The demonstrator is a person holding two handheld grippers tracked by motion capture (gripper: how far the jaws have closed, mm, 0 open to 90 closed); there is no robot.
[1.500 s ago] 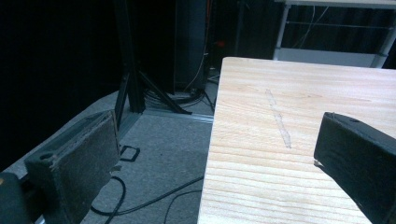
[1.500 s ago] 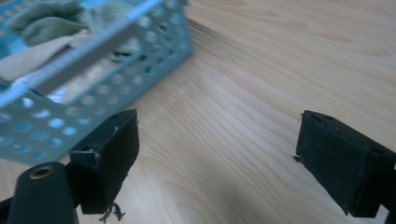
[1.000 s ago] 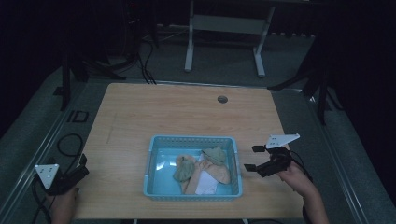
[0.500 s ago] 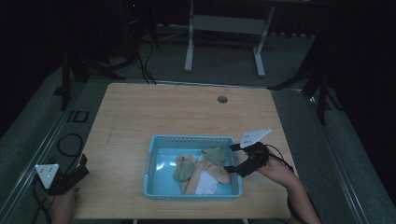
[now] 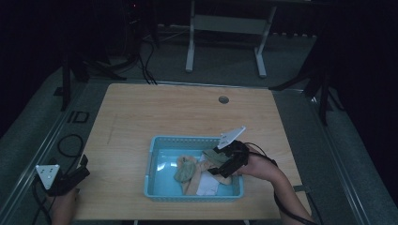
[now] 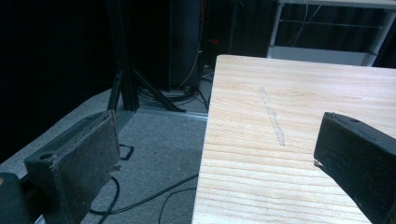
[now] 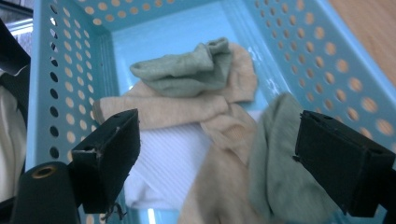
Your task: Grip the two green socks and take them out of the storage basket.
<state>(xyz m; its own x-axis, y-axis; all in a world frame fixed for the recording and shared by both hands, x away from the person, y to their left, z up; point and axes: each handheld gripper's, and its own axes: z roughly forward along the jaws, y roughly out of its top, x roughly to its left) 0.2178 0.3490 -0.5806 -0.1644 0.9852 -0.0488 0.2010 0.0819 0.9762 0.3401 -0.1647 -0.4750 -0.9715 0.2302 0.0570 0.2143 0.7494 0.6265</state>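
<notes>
Socks, assorted, lying loose in a light blue perforated plastic basket (image 5: 155, 161) at the near middle of the pale wooden tabletop (image 5: 155, 112).

Nearest me: my right gripper (image 7: 215, 161), jaws wide apart and holding nothing, is lowered into the basket's right half. Between its jaws lie a beige knitted sock (image 7: 224, 135) and a white ribbed sock (image 7: 168, 163); a sage-green sock (image 7: 280, 177) lies just beside the right-hand jaw.

Farther in: a second sage-green sock (image 7: 187, 70), bunched, rests on another beige sock (image 7: 163, 112) toward the basket's far wall.

My left gripper (image 6: 217, 158) sits at the tabletop's near left corner, well apart from the basket, jaws spread and empty, one jaw over the grey carpeted floor (image 6: 154, 154), the other over the wood.

Farthest: a small round cable grommet (image 5: 223, 99) near the far edge.
</notes>
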